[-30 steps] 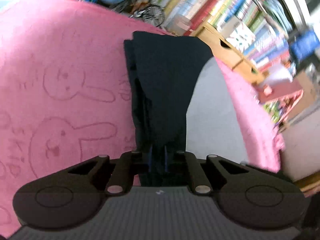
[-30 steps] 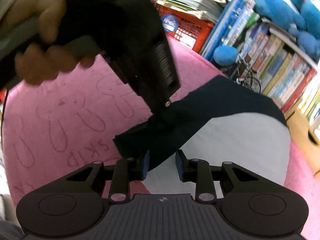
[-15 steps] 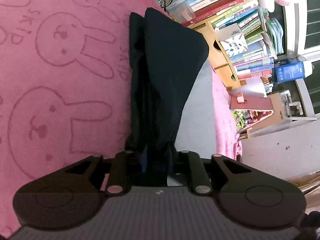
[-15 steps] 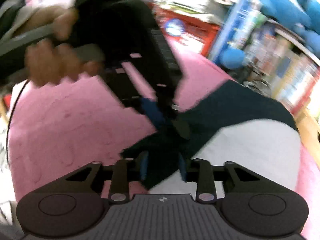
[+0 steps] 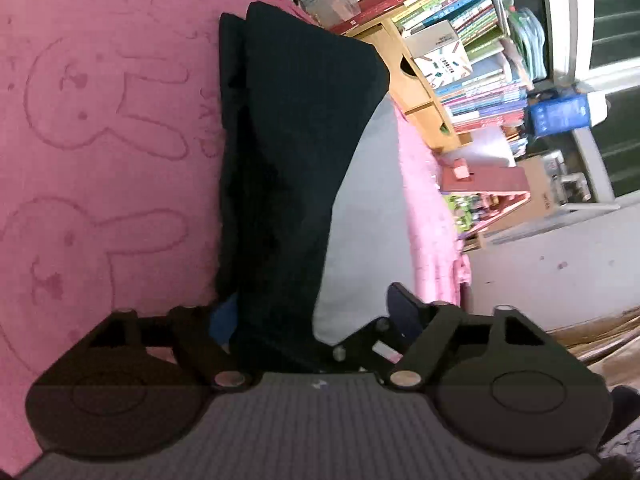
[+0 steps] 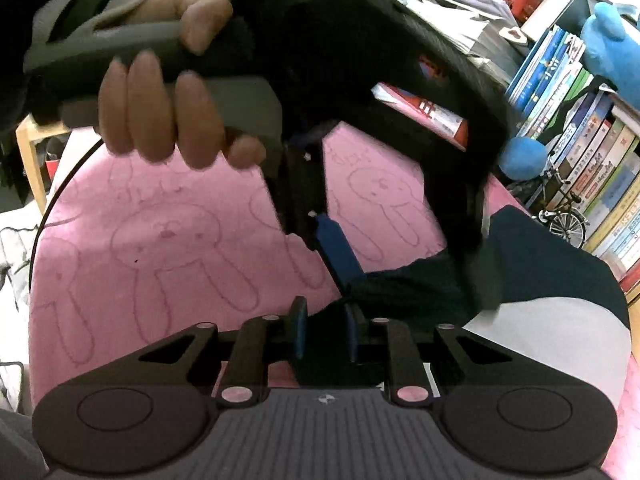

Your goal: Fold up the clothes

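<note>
Left gripper (image 5: 308, 320) opening now, fingers spreading off the dark garment (image 5: 292, 152) pinched a moment ago. Right gripper (image 6: 324, 330) pinching garment's corner. Garment lying on pink blanket (image 5: 100, 140): fold laid.

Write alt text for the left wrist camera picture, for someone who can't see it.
A folded navy and grey garment lies on a pink bunny-print blanket, its near end between the opening jaws of the left gripper. Crowded bookshelves stand beyond the blanket's far edge.
</note>
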A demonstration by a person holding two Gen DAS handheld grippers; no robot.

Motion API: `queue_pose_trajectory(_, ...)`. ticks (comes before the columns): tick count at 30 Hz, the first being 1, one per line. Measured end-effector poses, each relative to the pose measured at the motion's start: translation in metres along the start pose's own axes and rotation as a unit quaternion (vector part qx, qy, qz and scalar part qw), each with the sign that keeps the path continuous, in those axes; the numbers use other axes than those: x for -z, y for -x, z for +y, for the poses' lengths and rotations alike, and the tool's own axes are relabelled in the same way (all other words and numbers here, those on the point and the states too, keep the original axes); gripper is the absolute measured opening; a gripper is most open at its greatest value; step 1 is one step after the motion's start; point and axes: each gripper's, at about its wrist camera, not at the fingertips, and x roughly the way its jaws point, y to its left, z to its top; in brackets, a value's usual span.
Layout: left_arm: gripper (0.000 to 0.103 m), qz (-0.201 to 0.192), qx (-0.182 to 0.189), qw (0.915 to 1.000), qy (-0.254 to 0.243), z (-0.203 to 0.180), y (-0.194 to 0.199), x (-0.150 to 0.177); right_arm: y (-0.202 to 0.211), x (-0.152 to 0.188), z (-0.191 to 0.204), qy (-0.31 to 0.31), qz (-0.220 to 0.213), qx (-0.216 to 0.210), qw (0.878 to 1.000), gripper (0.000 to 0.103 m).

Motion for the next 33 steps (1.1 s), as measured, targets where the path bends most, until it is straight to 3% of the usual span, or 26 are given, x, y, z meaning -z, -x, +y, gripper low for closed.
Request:
queue_pose_trajectory(1,0.030,0.000,-0.010,0.9999,0.009,0.006,0.002,-0.001,0.001,0.001,0.001,0.003,-0.002,-0.003,1.000,0.029)
queue_pose_trajectory(2,0.013,0.000,-0.006,0.9997,0.025,0.014,0.004,0.000,0.002,0.001,0.003,0.006,-0.004,-0.005,1.000,0.032)
queue_pose_trajectory(4,0.012,-0.001,0.005,0.9983,0.058,0.029,0.008,0.001,0.008,0.004,0.004,0.006,-0.008,-0.008,1.000,0.039)
queue_pose_trajectory(9,0.011,-0.006,-0.003,0.9994,0.034,0.025,0.004,0.001,0.029,0.005,-0.016,-0.065,-0.027,0.013,0.997,0.039)
queue_pose_trajectory(14,0.010,-0.004,0.008,0.9988,0.048,0.036,0.007,-0.002,0.013,0.011,-0.032,-0.086,0.017,0.010,0.996,0.038)
queue_pose_trajectory(18,0.010,-0.013,-0.016,0.9994,0.028,0.031,0.015,-0.005,0.010,0.011,-0.028,-0.066,0.015,-0.003,0.998,0.031)
queue_pose_trajectory(22,0.004,-0.064,-0.074,0.9939,0.052,0.043,0.039,-0.016,0.010,0.013,-0.031,-0.064,0.016,-0.014,0.998,0.031)
queue_pose_trajectory(27,0.008,-0.062,-0.052,0.9947,-0.063,-0.011,0.057,-0.018,0.009,0.015,-0.029,-0.064,0.013,-0.014,0.998,0.031)
queue_pose_trajectory(28,0.008,-0.045,-0.041,0.9941,-0.090,-0.025,0.051,-0.016,0.008,0.016,-0.029,-0.066,0.013,-0.014,0.998,0.031)
queue_pose_trajectory(30,0.013,-0.012,-0.058,0.9878,-0.144,-0.046,0.029,-0.008,0.009,0.016,-0.029,-0.067,0.011,-0.011,0.998,0.031)
queue_pose_trajectory(33,0.006,0.005,-0.153,0.9671,-0.203,-0.053,-0.010,0.000,0.010,0.017,-0.027,-0.068,0.008,-0.007,0.998,0.031)
